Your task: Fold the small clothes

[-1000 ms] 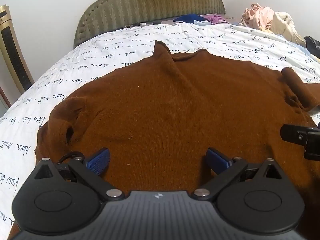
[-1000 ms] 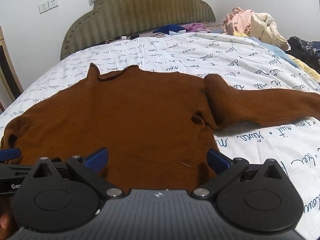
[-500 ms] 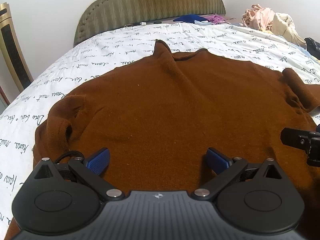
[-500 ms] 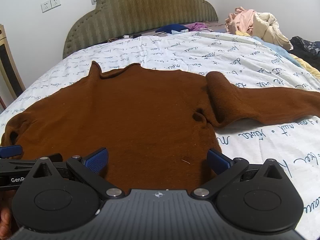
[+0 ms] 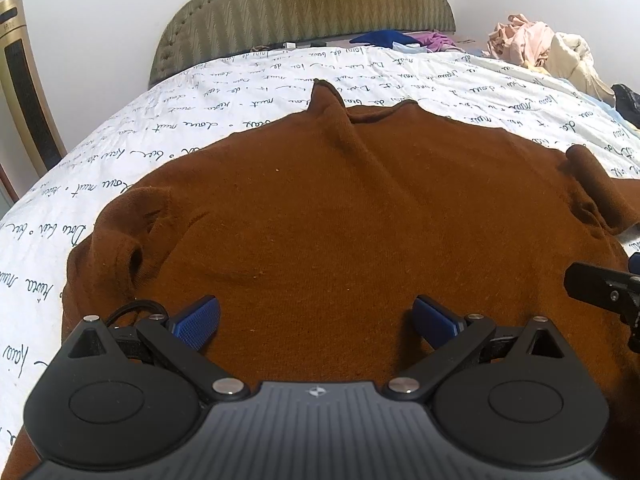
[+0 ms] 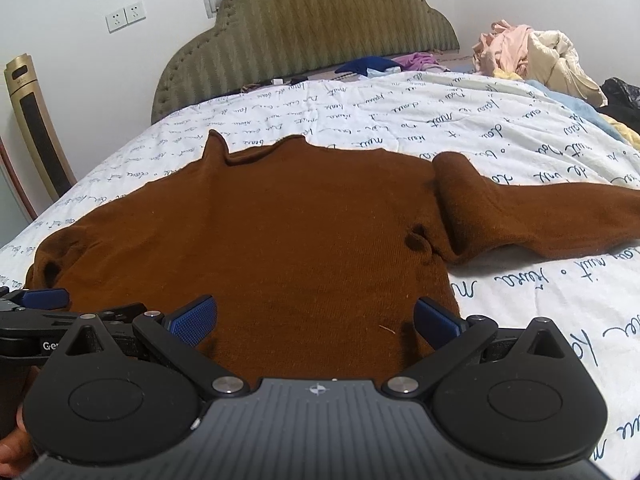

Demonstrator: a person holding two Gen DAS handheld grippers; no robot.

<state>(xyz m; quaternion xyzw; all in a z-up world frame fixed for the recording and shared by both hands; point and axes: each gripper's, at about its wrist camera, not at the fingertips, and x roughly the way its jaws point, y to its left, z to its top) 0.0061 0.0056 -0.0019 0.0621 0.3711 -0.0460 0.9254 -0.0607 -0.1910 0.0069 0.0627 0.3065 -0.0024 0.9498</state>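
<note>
A: Where's the sweater?

B: Brown sweater (image 5: 352,216) lies flat on the bed (image 5: 200,120), collar away from me, hem right under both my grippers. Seen from my right gripper (image 6: 316,316), its right sleeve (image 6: 540,216) runs straight out to my right across the sheet. The left sleeve (image 5: 116,248) is bunched up at the shoulder, ahead-left of my left gripper (image 5: 316,316).

A: Gripper state?

B: Both released. Blue pads spread wide, nothing between them, only knit showing in the gap. Can't tell whether the tips touch the fabric. The left gripper (image 6: 40,300) shows at the left edge of my right camera, just beside the right one.

A: Anything else around?

B: Green padded headboard (image 6: 308,36) straight ahead beyond the collar. Pile of pale clothes (image 6: 528,56) far ahead to the right, some blue and purple items (image 6: 384,64) at the head of the bed. Gold tower unit (image 5: 24,92) off to the left by the wall.
</note>
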